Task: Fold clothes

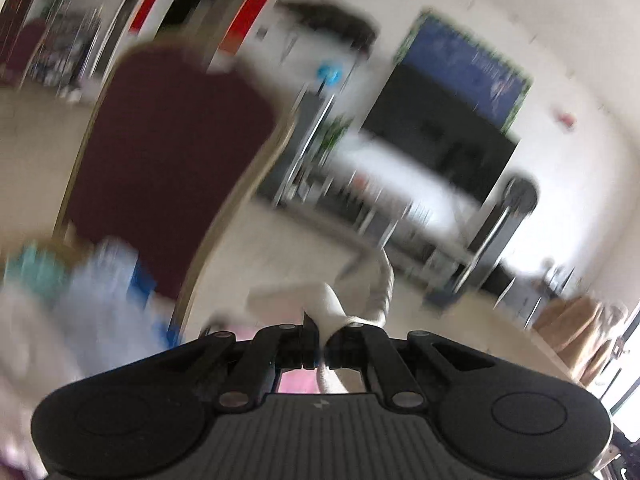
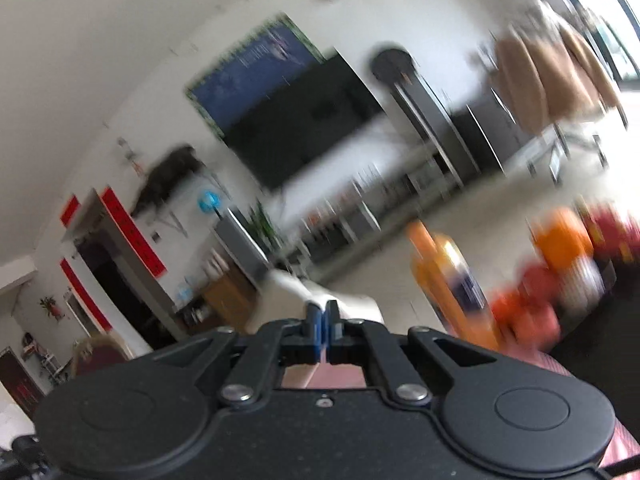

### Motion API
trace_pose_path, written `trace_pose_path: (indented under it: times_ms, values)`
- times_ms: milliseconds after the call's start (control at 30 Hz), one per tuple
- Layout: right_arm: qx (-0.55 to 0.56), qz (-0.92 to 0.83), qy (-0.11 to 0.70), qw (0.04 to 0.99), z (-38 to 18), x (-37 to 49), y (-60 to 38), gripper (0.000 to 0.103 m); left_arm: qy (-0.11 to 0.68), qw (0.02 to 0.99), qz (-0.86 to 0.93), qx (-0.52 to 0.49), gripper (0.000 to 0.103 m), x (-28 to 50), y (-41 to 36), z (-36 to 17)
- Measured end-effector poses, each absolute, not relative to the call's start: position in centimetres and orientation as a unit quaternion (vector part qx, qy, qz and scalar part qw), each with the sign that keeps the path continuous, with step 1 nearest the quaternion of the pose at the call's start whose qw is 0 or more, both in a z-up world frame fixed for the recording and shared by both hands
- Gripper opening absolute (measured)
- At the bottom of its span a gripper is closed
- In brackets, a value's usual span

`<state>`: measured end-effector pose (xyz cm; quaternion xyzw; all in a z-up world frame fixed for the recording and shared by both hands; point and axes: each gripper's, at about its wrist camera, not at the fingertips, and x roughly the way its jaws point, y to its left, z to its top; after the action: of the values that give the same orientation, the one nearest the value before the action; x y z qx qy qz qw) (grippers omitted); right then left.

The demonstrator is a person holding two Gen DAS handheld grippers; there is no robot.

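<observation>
Both views heavily smeared; details of the room are unreliable.

Left tongs (image 1: 320,332): jaws closed, pinching a bunch of white garment (image 1: 332,312). The cloth sprouts straight out ahead of the tips and a strip of it loops up and away to the right of them. More white shows below the tips, through the gap in the frame, so the cloth hangs down as well.

Right tongs (image 2: 325,320): jaws closed too, blue pads pressed together on the same white cloth, which bulges just beyond the tips and spreads a little to either side.

Relation that matters: each of my hands has its own pinch of the garment, so the piece must span between them, long axis running hand to hand, body of it hanging below. Neither hand is nearer; both already have it. The pink surface (image 1: 294,386) seen under both tips is, I judge, the worktop where it gets laid. How much cloth trails underneath I cannot tell.

Count:
- garment: one that I can make out
- tongs: two, both gripping
- maroon chair (image 1: 168,168): one, left of my left hand
- orange bottles (image 2: 452,276): two or so beside my right hand, too blurred to be sure
</observation>
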<state>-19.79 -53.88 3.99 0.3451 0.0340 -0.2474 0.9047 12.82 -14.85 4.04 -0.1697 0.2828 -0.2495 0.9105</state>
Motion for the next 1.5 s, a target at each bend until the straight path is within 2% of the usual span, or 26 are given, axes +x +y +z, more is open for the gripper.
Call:
trace_pose_path:
  times_ms: [200, 333, 500, 567, 600, 633, 667, 733, 767, 833, 967, 1100, 1333, 1500]
  values:
    - [0.408, -0.295, 0.158, 0.849, -10.4, -22.4, -52.3, 0.002, 0.404, 0.889, -0.199, -0.078, 0.002, 9.5, -16.1, -11.5]
    - [0.431, -0.319, 0.268, 0.800, -17.7, -22.7, -51.5, 0.002, 0.456, 0.873, -0.170, -0.041, 0.002, 9.5, -15.5, -17.0]
    - [0.396, -0.339, 0.304, 0.798, -18.3, -23.4, -49.6, 0.002, 0.459, 0.875, -0.155, -0.001, 0.005, 9.2, -15.5, -16.6]
    - [0.391, -0.347, 0.318, 0.791, -18.2, -23.3, -49.4, 0.003, 0.462, 0.873, -0.145, 0.047, 0.018, 8.1, -16.2, -17.0]
    - [0.390, -0.351, 0.326, 0.786, -18.1, -23.2, -49.5, 0.005, 0.466, 0.871, -0.140, 0.068, 0.020, 7.7, -16.5, -17.1]
    - [0.387, -0.356, 0.327, 0.785, -18.0, -23.3, -49.5, 0.009, 0.469, 0.868, -0.136, 0.089, 0.028, 7.5, -16.7, -17.1]
    - [0.381, -0.361, 0.326, 0.786, -17.5, -23.3, -49.6, 0.012, 0.467, 0.869, -0.132, 0.102, 0.030, 7.1, -16.6, -17.0]
    - [0.360, -0.364, 0.323, 0.796, -16.4, -23.2, -50.1, 0.026, 0.458, 0.871, -0.126, 0.123, 0.030, 6.5, -16.3, -16.7]
    - [0.348, -0.364, 0.320, 0.802, -15.8, -23.0, -50.4, 0.030, 0.451, 0.874, -0.129, 0.125, 0.030, 6.1, -16.1, -16.1]
    - [0.325, -0.357, 0.308, 0.820, -13.8, -23.0, -50.4, 0.031, 0.435, 0.881, -0.138, 0.122, 0.031, 5.4, -15.6, -14.6]
    - [0.289, -0.327, 0.273, 0.857, -9.1, -22.4, -49.7, 0.041, 0.414, 0.885, -0.192, 0.089, 0.035, 4.8, -15.8, -11.9]
    - [0.257, -0.291, 0.266, 0.883, -6.3, -20.1, -48.6, 0.051, 0.443, 0.851, -0.271, 0.082, 0.039, 3.7, -17.5, -11.9]
    - [0.270, -0.239, 0.341, 0.868, -9.1, -19.4, -45.5, 0.050, 0.525, 0.771, -0.339, 0.122, 0.039, -2.0, -18.4, -17.0]
    - [0.277, -0.185, 0.395, 0.856, -12.8, -19.5, -42.1, 0.047, 0.513, 0.776, -0.344, 0.130, 0.035, -3.4, -19.8, -19.1]
